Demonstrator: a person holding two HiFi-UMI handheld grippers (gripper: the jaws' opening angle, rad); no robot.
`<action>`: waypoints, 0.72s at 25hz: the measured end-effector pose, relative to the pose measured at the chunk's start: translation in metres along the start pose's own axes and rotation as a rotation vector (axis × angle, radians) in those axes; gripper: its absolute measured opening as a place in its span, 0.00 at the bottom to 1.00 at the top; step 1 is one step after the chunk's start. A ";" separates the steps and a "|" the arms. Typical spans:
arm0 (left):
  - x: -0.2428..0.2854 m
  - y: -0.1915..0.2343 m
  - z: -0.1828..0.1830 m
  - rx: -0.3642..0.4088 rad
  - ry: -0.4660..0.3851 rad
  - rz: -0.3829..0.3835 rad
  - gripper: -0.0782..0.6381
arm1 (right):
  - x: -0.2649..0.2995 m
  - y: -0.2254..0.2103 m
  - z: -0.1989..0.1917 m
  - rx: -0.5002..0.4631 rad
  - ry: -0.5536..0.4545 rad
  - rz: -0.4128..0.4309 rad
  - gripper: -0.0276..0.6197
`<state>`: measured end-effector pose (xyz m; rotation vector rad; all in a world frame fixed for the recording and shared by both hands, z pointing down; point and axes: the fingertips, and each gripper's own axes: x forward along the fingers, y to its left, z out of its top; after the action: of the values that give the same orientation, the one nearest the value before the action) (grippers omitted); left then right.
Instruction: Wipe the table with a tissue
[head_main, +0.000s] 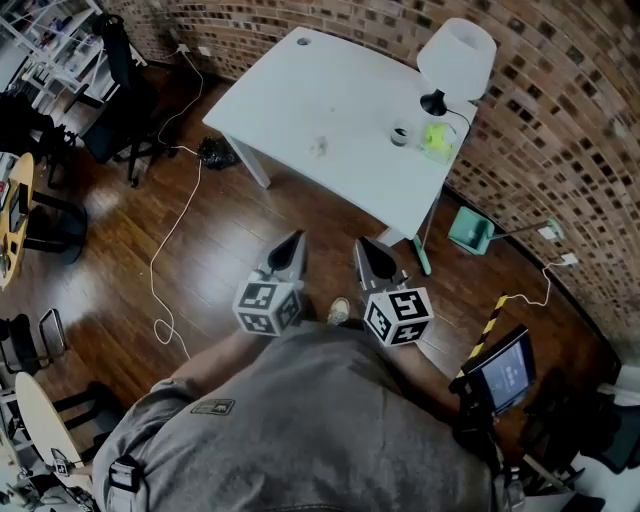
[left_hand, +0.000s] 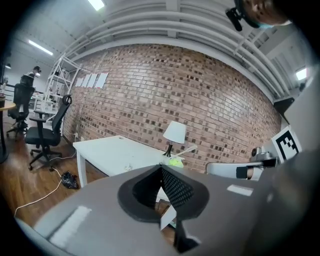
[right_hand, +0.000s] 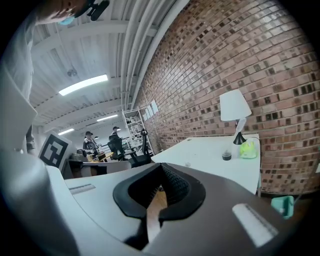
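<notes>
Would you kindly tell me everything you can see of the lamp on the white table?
The lamp has a plain white shade, wider at the bottom, on a short black stem and base. It stands upright at the corner of the white table, next to the brick wall. A yellow-green object sits beside its base, and a small dark round item is close by.

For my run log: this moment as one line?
stage: before wipe | left gripper: shut, empty | right gripper: shut, empty | tissue: on table, untouched
</notes>
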<state>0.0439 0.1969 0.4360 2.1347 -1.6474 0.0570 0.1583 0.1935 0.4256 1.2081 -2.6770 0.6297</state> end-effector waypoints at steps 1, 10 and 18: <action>0.005 0.004 0.002 0.000 0.002 0.003 0.11 | 0.005 -0.003 0.000 0.005 0.004 -0.002 0.06; 0.065 0.050 0.020 -0.016 0.039 -0.018 0.11 | 0.071 -0.028 0.006 0.028 0.045 -0.049 0.06; 0.136 0.119 0.052 -0.002 0.102 -0.100 0.11 | 0.162 -0.038 0.025 0.049 0.078 -0.144 0.06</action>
<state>-0.0389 0.0313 0.4671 2.1726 -1.4807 0.1309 0.0793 0.0494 0.4622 1.3447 -2.4978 0.7088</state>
